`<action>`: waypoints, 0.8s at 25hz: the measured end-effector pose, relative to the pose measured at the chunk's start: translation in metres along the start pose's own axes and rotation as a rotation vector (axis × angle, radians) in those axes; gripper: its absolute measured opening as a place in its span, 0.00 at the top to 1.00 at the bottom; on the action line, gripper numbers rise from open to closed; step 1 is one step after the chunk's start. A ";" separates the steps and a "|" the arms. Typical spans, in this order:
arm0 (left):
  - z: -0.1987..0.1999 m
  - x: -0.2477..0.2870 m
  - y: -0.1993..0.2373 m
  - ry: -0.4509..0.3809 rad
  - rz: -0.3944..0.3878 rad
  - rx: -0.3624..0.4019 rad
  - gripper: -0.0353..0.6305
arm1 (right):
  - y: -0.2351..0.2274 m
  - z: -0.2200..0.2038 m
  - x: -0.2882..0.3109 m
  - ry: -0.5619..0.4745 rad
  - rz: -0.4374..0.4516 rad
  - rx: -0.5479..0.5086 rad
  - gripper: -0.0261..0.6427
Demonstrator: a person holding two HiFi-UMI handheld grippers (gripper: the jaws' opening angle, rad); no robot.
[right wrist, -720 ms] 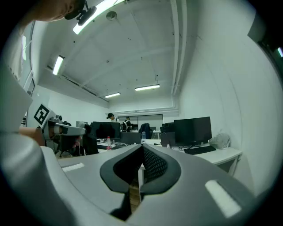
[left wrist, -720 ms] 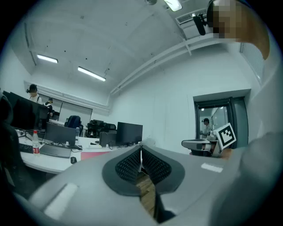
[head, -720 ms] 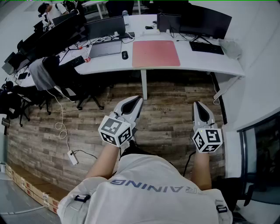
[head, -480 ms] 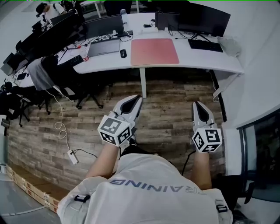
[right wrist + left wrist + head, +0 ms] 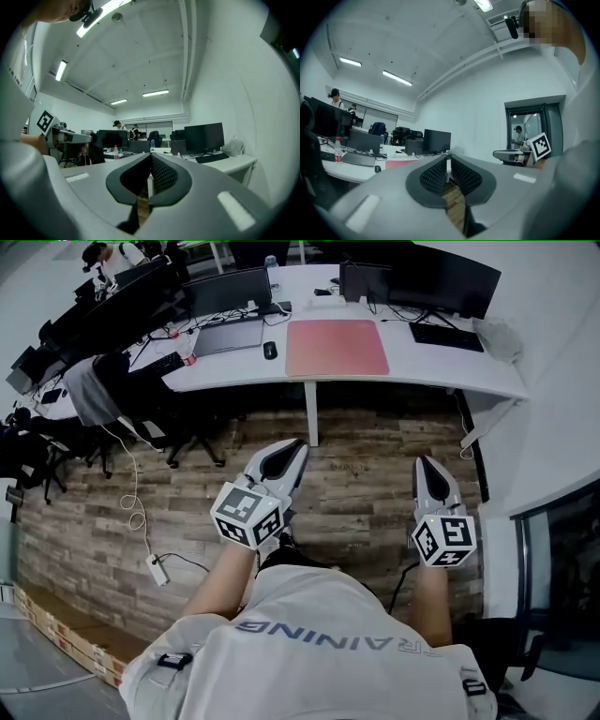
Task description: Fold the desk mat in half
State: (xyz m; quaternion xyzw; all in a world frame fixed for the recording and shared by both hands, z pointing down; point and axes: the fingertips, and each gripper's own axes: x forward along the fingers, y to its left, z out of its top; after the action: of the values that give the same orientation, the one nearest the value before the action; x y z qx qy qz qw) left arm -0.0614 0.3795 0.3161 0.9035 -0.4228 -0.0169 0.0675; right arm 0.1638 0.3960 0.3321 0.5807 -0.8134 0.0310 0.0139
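Observation:
A pink desk mat [image 5: 337, 346] lies flat on the white desk [image 5: 422, 367] at the top of the head view; a sliver of the mat [image 5: 401, 162] shows in the left gripper view. Both grippers are held level over the wood floor, well short of the desk. My left gripper [image 5: 301, 445] has its tips together and holds nothing; its own view [image 5: 448, 159] shows the jaws meeting. My right gripper [image 5: 423, 461] is also shut and empty, its jaws meeting in its own view [image 5: 150, 159].
On the desk stand monitors [image 5: 441, 279], a keyboard [image 5: 445, 336], a laptop [image 5: 228, 334] and a mouse [image 5: 269, 350]. A desk leg [image 5: 310, 412] stands below the mat. Office chairs [image 5: 141, 404] and a loose cable [image 5: 136, 507] are at the left. People sit farther off [image 5: 116, 124].
The desk and mat have shifted slightly lower and to the right in the head view. Both grippers stay in the same spot before the body.

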 end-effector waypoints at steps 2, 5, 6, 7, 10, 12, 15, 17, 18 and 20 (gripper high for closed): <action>-0.002 0.002 -0.001 0.008 -0.001 -0.001 0.92 | -0.001 0.001 0.000 -0.007 0.001 -0.004 0.94; -0.004 0.007 -0.002 0.014 -0.007 -0.004 0.91 | -0.005 -0.001 0.002 -0.006 -0.002 -0.009 0.94; -0.004 0.009 -0.003 0.013 -0.008 -0.004 0.91 | -0.006 -0.001 0.003 -0.003 -0.003 -0.012 0.94; -0.003 0.010 -0.003 0.011 -0.007 -0.004 0.91 | -0.008 -0.003 0.003 0.000 -0.004 -0.014 0.94; -0.003 0.015 0.000 0.012 -0.003 -0.009 0.91 | -0.011 -0.005 0.009 0.008 -0.004 -0.013 0.94; -0.004 0.018 0.005 0.016 0.002 -0.017 0.91 | -0.013 -0.009 0.015 0.020 0.000 -0.005 0.94; -0.010 0.027 0.018 0.023 0.009 -0.034 0.93 | -0.013 -0.014 0.031 0.046 0.014 -0.006 0.94; -0.013 0.038 0.030 0.030 0.006 -0.049 0.93 | -0.017 -0.015 0.046 0.057 0.010 -0.010 0.94; -0.015 0.044 0.036 0.032 0.005 -0.056 0.93 | -0.020 -0.015 0.053 0.060 0.002 -0.008 0.94; -0.017 0.056 0.049 0.030 0.006 -0.068 0.93 | -0.024 -0.016 0.067 0.073 -0.001 -0.011 0.94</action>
State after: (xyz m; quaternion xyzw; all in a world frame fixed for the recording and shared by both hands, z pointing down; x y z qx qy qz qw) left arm -0.0612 0.3071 0.3409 0.8995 -0.4238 -0.0175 0.1045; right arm 0.1648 0.3255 0.3527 0.5797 -0.8121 0.0479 0.0469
